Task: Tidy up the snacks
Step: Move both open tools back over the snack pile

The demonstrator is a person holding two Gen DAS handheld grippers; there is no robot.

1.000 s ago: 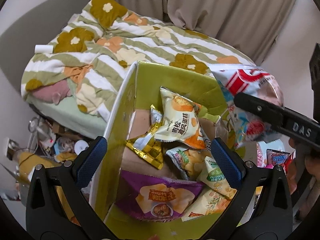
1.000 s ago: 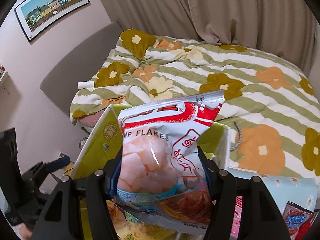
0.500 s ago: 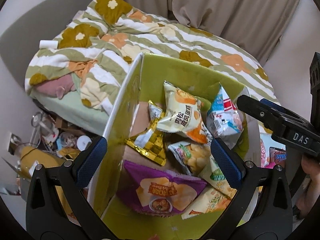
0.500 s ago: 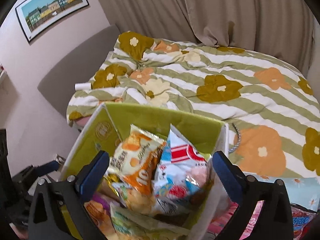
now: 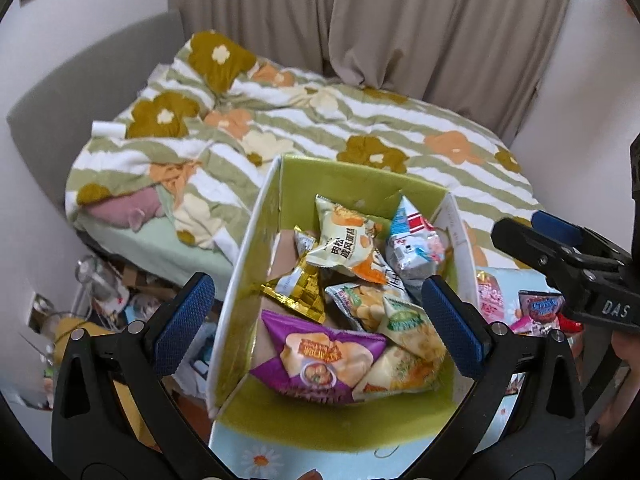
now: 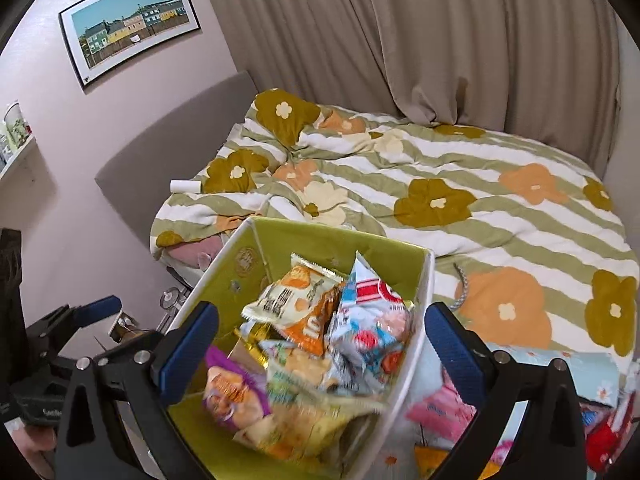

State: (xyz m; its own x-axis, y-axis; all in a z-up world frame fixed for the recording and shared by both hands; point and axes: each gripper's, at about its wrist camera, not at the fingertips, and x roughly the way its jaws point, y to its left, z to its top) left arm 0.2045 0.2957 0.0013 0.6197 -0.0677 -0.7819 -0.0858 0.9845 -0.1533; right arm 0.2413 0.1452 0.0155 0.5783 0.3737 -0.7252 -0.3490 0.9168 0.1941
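The snacks are gathered in a green box (image 5: pixel 352 184), where the red-and-white shrimp flakes bag (image 5: pixel 414 246) is propped against the far right wall, beside a pale orange packet (image 5: pixel 344 240). Both tools are spread wide and nothing is gripped: the left tool (image 5: pixel 318 312) and the right tool (image 6: pixel 320 340) are held above the box. More packets (image 5: pixel 540 308) are seen on the table, right of the box.
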